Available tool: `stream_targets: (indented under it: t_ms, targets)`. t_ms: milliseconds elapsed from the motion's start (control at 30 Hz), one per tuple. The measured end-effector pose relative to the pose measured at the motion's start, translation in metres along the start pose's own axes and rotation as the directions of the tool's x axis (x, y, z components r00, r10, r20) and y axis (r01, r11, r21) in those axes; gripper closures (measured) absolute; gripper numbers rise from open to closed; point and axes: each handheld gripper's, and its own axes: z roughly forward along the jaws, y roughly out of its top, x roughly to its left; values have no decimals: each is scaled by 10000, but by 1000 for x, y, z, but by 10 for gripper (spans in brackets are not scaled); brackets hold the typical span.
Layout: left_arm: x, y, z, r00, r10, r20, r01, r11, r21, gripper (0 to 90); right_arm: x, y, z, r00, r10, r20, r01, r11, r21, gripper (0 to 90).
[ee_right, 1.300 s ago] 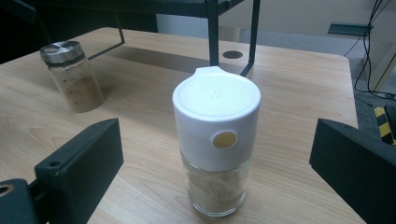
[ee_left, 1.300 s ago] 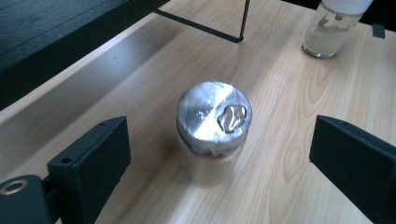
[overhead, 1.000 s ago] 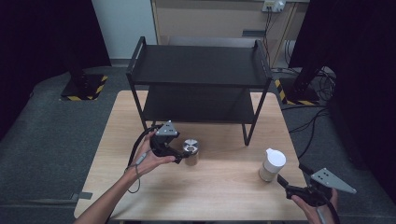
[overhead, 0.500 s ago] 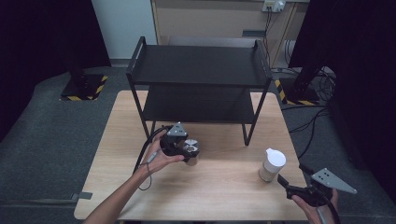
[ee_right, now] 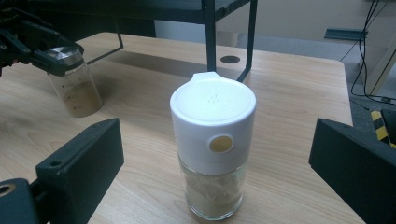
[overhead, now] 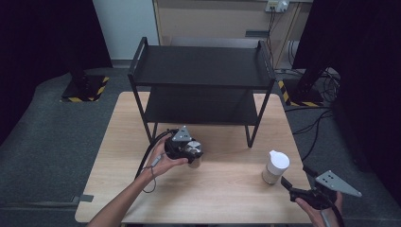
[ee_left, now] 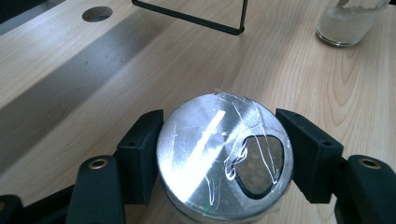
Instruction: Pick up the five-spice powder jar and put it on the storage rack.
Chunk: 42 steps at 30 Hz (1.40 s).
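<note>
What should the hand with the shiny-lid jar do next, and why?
Probably squeeze the left tool a little tighter on the shiny-lid jar, then lift. Its jaws sit on both sides of the metal lid, right at its rim, and the jar looks to be standing on the table. I can't tell whether they already grip it firmly, so making the grip sure first seems wise.

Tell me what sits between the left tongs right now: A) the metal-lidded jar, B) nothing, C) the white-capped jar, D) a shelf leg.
A: the left tongs flank the metal-lidded jar at its lid, while the white-capped jar stands between the open right tongs.
</note>
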Motion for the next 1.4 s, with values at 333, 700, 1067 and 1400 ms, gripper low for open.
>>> stream_targets:
  t_ms: [333, 700, 1067, 1400]
  targets:
    - [10, 5, -22, 9994, -3, 353, 8, 9999, -163, 342, -1, 0, 0, 10000, 25, 18, -25, 10000, 51, 35]
    - [15, 23, -70, 9979, 59, 642, -30, 9990, -452, 342, -1, 0, 2, 10000, 42, -58, -41, 9999, 106, 35]
    - [12, 68, -131, 9953, 591, 763, -562, 9976, -399, 342, -2, 0, 3, 9999, 82, -121, -80, 9999, 121, 35]
    - [18, 120, -184, 9968, 687, 397, -675, 9972, -310, 342, -2, 0, 4, 9998, 156, -123, -154, 9998, 123, 35]
